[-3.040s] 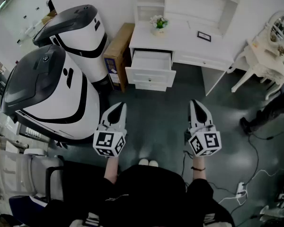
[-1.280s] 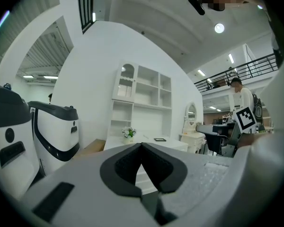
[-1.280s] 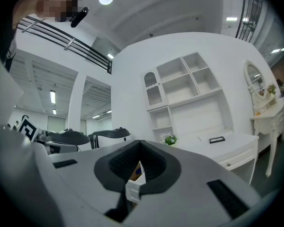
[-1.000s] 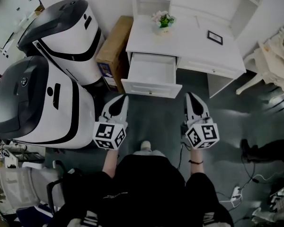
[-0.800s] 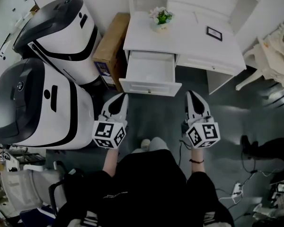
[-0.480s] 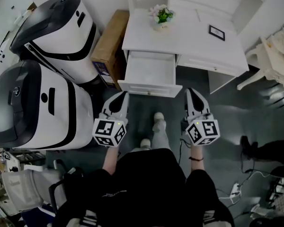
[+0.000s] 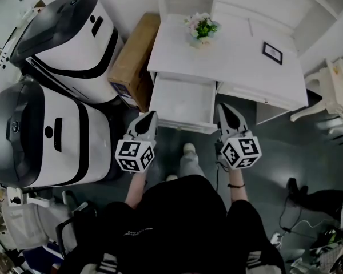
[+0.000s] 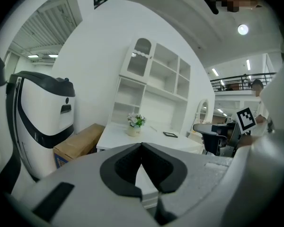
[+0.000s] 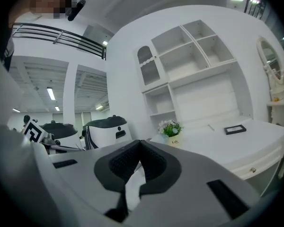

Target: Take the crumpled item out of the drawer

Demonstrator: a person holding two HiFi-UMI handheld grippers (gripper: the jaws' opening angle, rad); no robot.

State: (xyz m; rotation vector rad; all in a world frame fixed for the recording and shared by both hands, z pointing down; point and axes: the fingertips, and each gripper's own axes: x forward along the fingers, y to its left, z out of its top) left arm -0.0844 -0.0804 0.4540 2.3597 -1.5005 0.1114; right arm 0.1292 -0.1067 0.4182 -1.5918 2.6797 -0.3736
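Observation:
The white desk (image 7: 240, 61) has its left drawer (image 7: 183, 103) pulled open; the inside looks plain white in the head view, and I make out no crumpled item in it. My left gripper (image 7: 150, 115) hangs shut and empty just in front of the drawer's left corner. My right gripper (image 7: 222, 107) is shut and empty too, at the drawer's right front corner. In the left gripper view the jaws (image 8: 141, 145) meet, with the desk top behind them. The right gripper view shows the same closed jaws (image 9: 140, 142).
A flower pot (image 7: 201, 27) and a small picture frame (image 7: 272, 52) stand on the desk. A cardboard box (image 7: 134, 61) leans left of the desk. Two big white-and-black machines (image 7: 74, 33) (image 7: 46, 136) fill the left side. My shoe (image 7: 188, 148) is below the drawer.
The person has walked up to the desk, so the open drawer now lies right at both gripper tips. Both grippers stayed shut and level.

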